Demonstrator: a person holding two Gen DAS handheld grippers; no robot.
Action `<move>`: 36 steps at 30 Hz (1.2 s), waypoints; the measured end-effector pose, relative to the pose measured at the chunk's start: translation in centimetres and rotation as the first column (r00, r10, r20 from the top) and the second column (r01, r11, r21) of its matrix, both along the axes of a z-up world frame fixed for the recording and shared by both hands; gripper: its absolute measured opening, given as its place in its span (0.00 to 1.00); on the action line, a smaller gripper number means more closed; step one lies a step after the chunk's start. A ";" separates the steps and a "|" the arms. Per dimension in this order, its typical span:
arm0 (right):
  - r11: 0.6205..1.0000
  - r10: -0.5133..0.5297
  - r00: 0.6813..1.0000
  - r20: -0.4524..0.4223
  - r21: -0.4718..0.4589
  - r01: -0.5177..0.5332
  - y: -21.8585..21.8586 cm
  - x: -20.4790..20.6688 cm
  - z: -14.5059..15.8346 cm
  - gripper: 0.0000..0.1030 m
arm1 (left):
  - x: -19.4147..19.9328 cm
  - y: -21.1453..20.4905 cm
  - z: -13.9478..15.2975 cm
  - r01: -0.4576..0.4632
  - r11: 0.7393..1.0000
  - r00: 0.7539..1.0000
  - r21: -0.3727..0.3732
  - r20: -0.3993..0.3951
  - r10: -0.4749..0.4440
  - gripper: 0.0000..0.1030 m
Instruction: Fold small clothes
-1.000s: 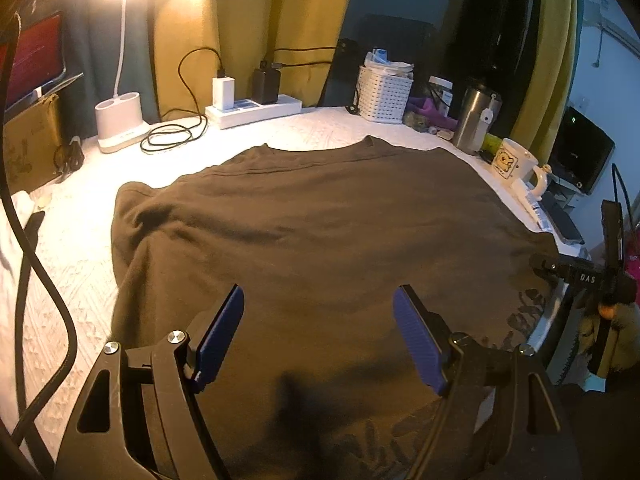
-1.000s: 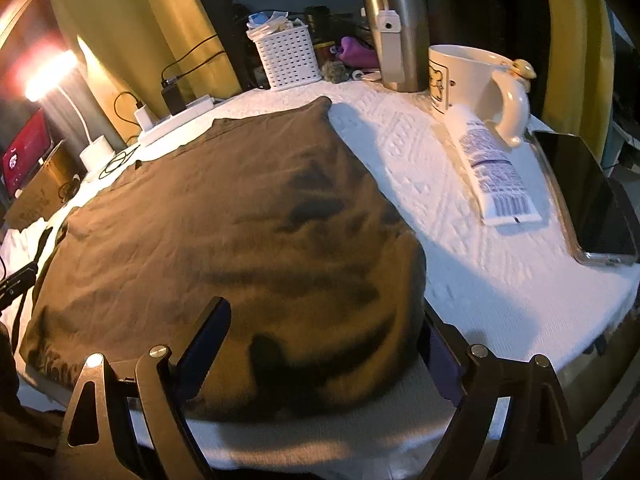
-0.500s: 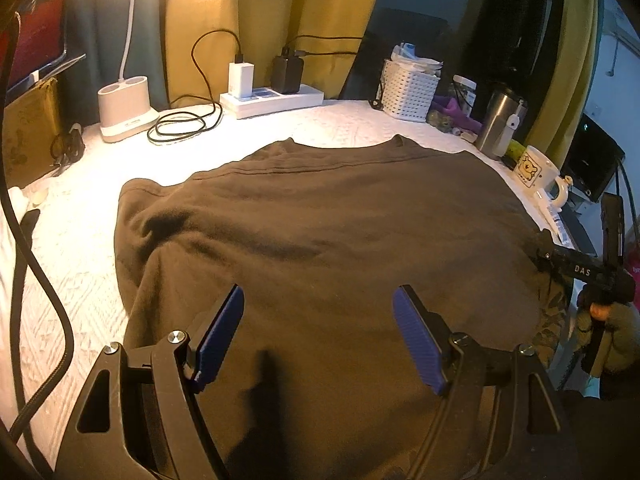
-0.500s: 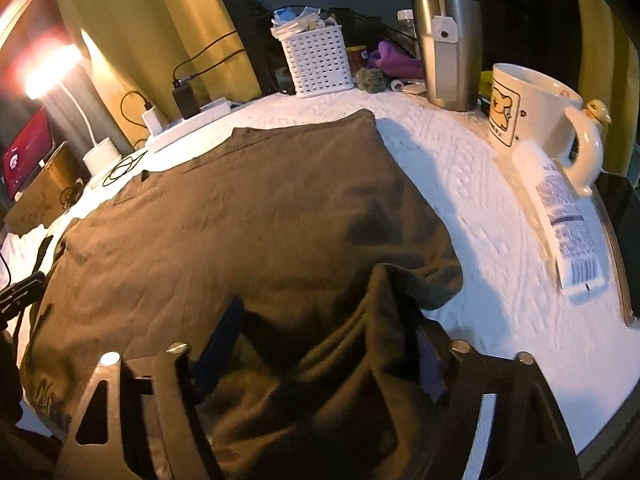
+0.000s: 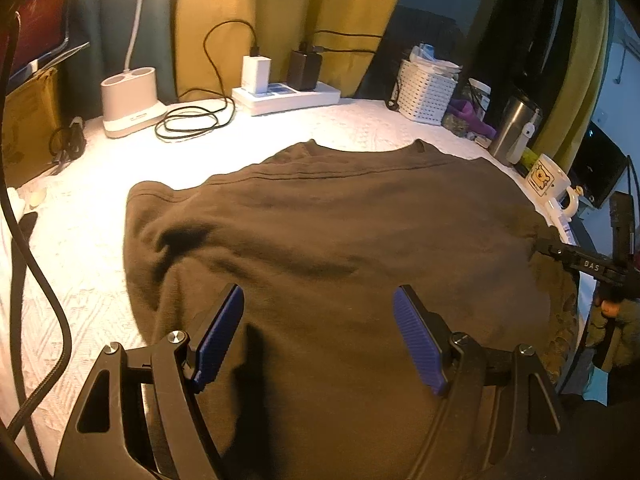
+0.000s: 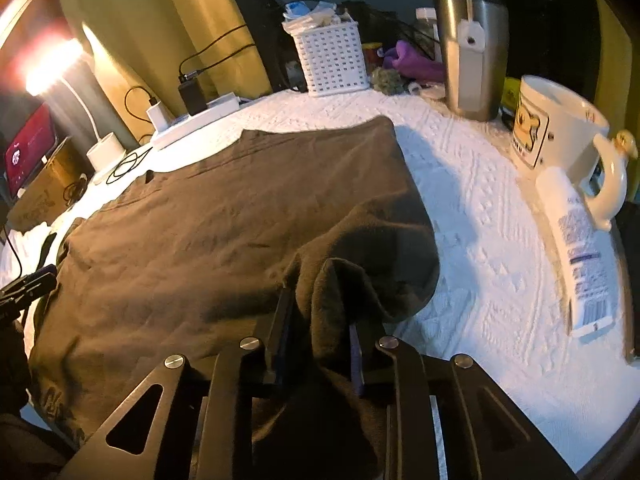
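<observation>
A dark brown shirt (image 5: 328, 240) lies spread flat on the white textured tabletop (image 5: 100, 216), neckline toward the far side. My left gripper (image 5: 318, 338) is open and empty, its blue pads above the shirt's near part. My right gripper (image 6: 320, 320) is shut on a bunched fold of the shirt (image 6: 240, 220) at its near right edge, lifting the cloth into a ridge. The right gripper also shows at the far right of the left wrist view (image 5: 576, 260).
At the back stand a white lamp base (image 5: 130, 102), a power strip with chargers (image 5: 286, 94), coiled cable (image 5: 192, 122) and a white basket (image 6: 330, 58). On the right are a steel tumbler (image 6: 474, 48), a mug (image 6: 560, 136), a tube (image 6: 578, 248) and a phone.
My right gripper has closed on the shirt's near right edge and bunched it up. My left gripper has moved forward over the shirt and stays open.
</observation>
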State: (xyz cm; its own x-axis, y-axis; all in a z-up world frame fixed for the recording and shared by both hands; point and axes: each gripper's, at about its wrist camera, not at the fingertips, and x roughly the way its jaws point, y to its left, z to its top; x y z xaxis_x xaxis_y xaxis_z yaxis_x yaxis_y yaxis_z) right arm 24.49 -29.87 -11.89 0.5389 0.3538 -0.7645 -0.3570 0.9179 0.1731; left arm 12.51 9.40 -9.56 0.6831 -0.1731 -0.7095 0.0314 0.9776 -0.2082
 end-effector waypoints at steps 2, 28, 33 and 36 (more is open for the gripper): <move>1.000 0.008 1.000 0.021 -0.011 -0.007 0.4 -0.2 0.8 0.22 | -0.2 0.5 0.0 -0.003 1.000 1.000 -0.005 0.008 0.003 0.75; 0.885 0.465 0.868 0.174 -0.116 -0.451 20.7 -6.3 6.2 0.21 | -6.7 7.5 1.0 -0.097 0.993 0.988 -0.071 0.117 0.105 0.75; 0.825 0.563 0.817 0.125 -0.140 -0.548 25.0 -9.0 3.9 0.20 | -7.9 8.9 0.7 -0.124 0.989 0.984 -0.082 0.118 0.133 0.75; 0.796 0.601 0.794 0.089 -0.150 -0.586 26.6 -10.3 2.6 0.20 | -8.4 9.5 0.6 -0.137 0.987 0.982 -0.087 0.119 0.147 0.75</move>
